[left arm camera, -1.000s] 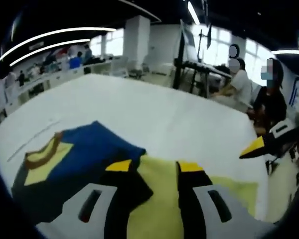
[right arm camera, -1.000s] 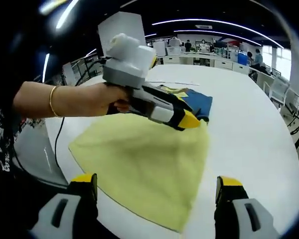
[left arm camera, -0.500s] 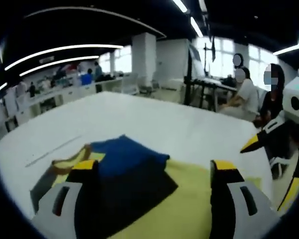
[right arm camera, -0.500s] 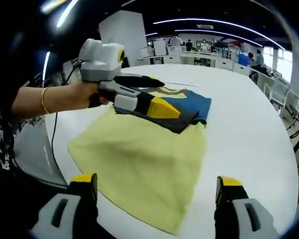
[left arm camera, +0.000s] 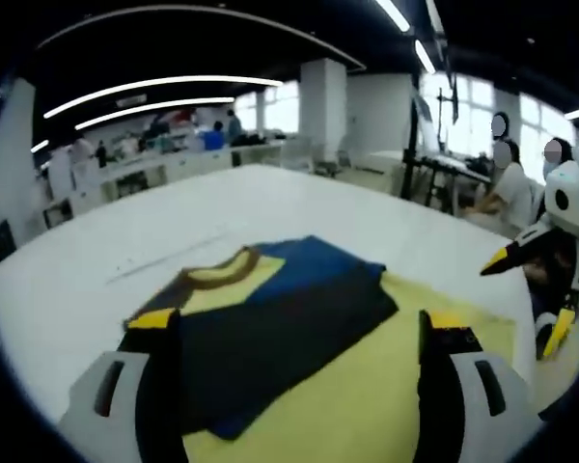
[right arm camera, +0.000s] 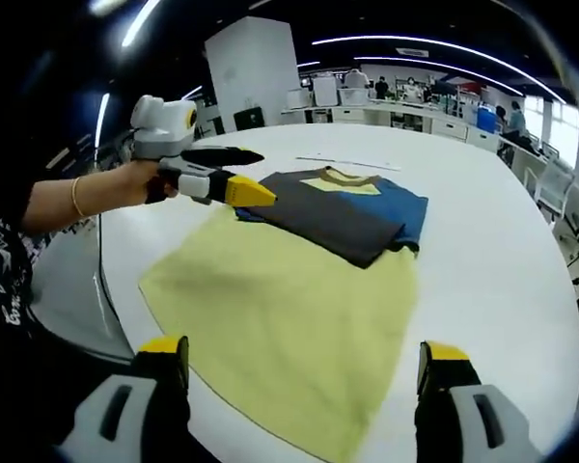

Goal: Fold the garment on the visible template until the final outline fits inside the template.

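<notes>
My left tongs, parted and empty, hover by the folded garment at frame centre on the yellow template, nearer than my parted right tongs.

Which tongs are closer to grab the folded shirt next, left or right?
Left. The left tongs hover open at the folded shirt, right by its near edge. The right tongs, also open, sit back over the yellow cloth.

One folded garment, one yellow template, two tongs, perhaps three seated people.
</notes>
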{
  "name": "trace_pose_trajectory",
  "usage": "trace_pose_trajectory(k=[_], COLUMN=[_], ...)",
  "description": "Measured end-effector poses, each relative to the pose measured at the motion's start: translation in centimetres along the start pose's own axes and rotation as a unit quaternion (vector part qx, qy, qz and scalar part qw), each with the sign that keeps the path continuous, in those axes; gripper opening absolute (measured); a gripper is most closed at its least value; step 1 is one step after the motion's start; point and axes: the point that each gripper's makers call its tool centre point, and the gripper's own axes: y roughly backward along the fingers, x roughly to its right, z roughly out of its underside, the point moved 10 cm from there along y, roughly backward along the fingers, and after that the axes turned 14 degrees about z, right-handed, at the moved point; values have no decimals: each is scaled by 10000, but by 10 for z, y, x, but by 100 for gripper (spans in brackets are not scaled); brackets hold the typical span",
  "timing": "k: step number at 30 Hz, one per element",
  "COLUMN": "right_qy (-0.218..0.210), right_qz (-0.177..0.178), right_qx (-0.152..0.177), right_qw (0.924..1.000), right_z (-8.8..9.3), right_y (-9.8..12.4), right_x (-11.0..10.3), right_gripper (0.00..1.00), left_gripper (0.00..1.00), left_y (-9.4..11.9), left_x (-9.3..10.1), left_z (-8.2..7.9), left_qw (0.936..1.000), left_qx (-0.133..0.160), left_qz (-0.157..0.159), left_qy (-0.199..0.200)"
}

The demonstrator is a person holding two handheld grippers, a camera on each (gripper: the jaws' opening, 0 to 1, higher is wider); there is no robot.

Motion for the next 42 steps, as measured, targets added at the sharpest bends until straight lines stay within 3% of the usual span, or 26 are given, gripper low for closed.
trace_pose_trajectory(k=[10, 15, 21, 27, 31, 42], right_qy=[11, 52, 16, 11, 44, 49], right_qz=[-40, -21, -1, 1, -37, -112], right_qx=[-53, -115, -185, -287, -372, -476], right_qw=[10000, 9999, 9998, 9996, 9993, 9988], right_z=[4, 6, 11, 17, 20, 30], right_y=[-3, -5, -8, -9, -9, -8], right_x=[0, 2, 3, 4, 4, 2], right_gripper=[98, 97, 94, 93, 93, 93], left_gripper=[82, 79, 76, 75, 75, 71], left_y=[45, 67, 92, 111, 119, 140], left_x=[-29, -31, -30, -20, -11, 16], left_z=[18, 29, 52, 66, 73, 93], left_qw=[9981, 9968, 9953, 9952, 9963, 9942], left_qx=[-12, -41, -362, -580, -564, -959], left_qz=[-568, -724, -814, -706, -511, -73], left_qy=[258, 333, 377, 352, 397, 489])
